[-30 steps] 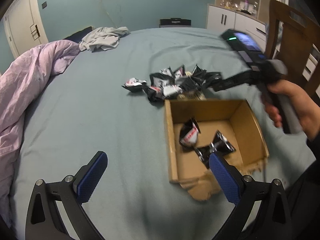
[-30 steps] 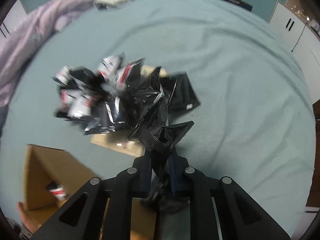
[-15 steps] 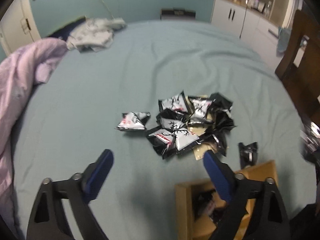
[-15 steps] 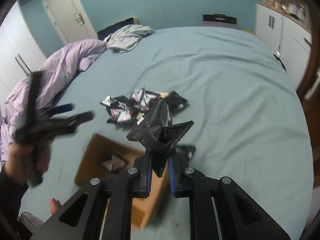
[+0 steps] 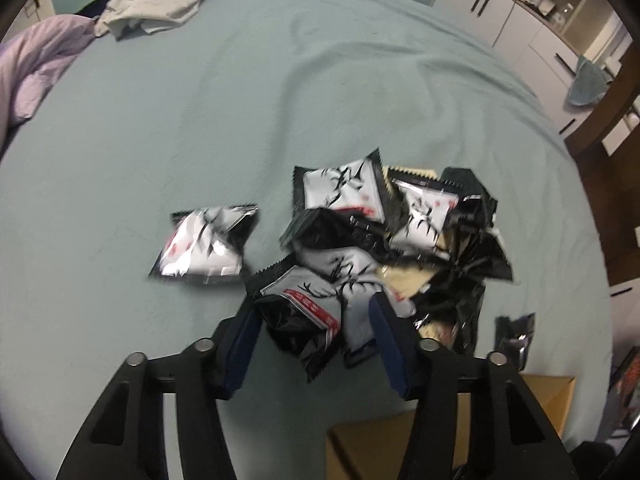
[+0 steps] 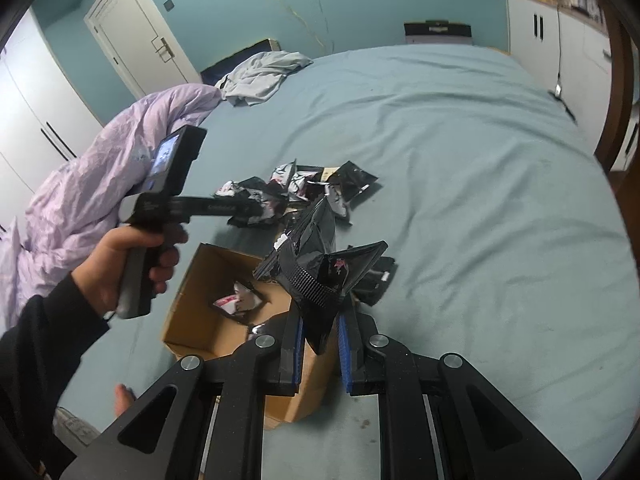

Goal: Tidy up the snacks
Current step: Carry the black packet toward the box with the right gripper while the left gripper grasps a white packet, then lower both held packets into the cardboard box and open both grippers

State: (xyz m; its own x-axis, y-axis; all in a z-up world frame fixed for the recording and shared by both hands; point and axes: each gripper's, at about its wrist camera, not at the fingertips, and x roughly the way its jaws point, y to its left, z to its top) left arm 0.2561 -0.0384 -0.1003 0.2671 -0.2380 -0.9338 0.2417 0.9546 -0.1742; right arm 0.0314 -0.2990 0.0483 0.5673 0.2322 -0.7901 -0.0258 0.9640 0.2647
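Note:
A pile of black-and-white snack packets (image 5: 400, 232) lies on the teal bed, with one packet (image 5: 204, 244) apart to its left. My left gripper (image 5: 314, 308) points down at the pile's near edge. Its jaws are closing, with a black, red-striped packet (image 5: 304, 320) between the blue pads (image 5: 240, 344); I see no firm press on it. My right gripper (image 6: 320, 316) is shut on a crumpled black packet (image 6: 320, 272) and holds it above the right wall of the open cardboard box (image 6: 188, 304). A packet (image 6: 236, 302) lies inside the box.
A loose packet (image 5: 514, 332) lies right of the pile, beside the box's far edge (image 5: 380, 448). A purple duvet (image 6: 100, 184) is heaped at the left and grey clothing (image 6: 260, 72) lies at the bed's far end. White cabinets (image 5: 520, 28) and a wooden chair (image 5: 616, 100) stand at the right.
My left gripper has moved from beside the box to the pile, dropped, and narrowed its jaws around a packet. My right gripper has lifted its black packet from the pile to above the box.

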